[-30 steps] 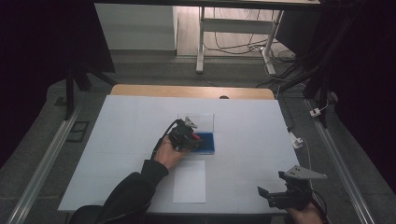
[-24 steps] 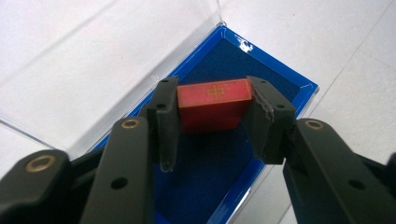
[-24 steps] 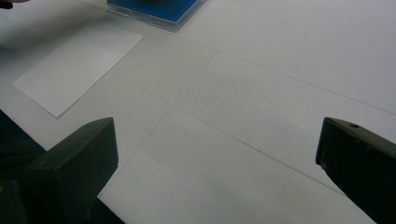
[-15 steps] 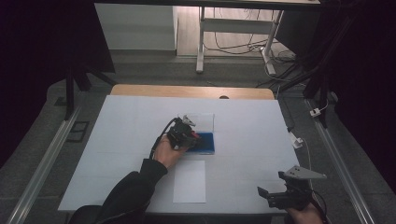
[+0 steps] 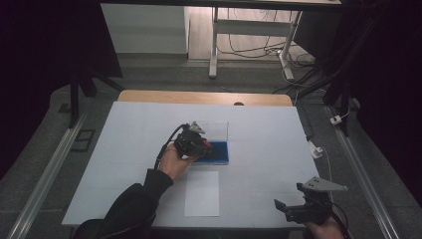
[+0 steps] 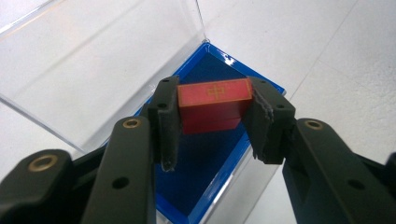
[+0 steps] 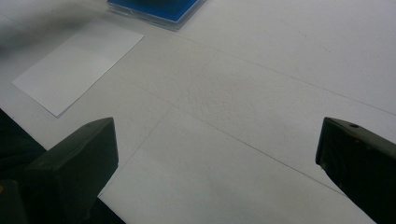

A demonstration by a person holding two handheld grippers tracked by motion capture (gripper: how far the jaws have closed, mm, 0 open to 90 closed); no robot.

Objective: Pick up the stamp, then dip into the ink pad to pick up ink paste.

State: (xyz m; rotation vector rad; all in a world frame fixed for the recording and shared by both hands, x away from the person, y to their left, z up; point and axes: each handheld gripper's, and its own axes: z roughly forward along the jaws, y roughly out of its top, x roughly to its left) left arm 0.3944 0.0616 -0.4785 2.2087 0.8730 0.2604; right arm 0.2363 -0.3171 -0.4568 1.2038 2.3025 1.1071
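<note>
Over blue tray (image 6: 201, 186), fingers (image 6: 166, 121) clamping red block (image 6: 214, 105)

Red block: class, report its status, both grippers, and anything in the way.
Left gripper shut on red block, above open blue-lined case. Right gripper open, idle over table. Clear lid stands upright behind.

Black claw (image 6: 212, 126), brass screws (image 6: 132, 123), dark sleeve (image 5: 134, 199).

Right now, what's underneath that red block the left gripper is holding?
Under the red block, clamped in the left gripper, lies the open clear case's blue lining. Nothing else shows there; the patch behind the block is hidden.
</note>
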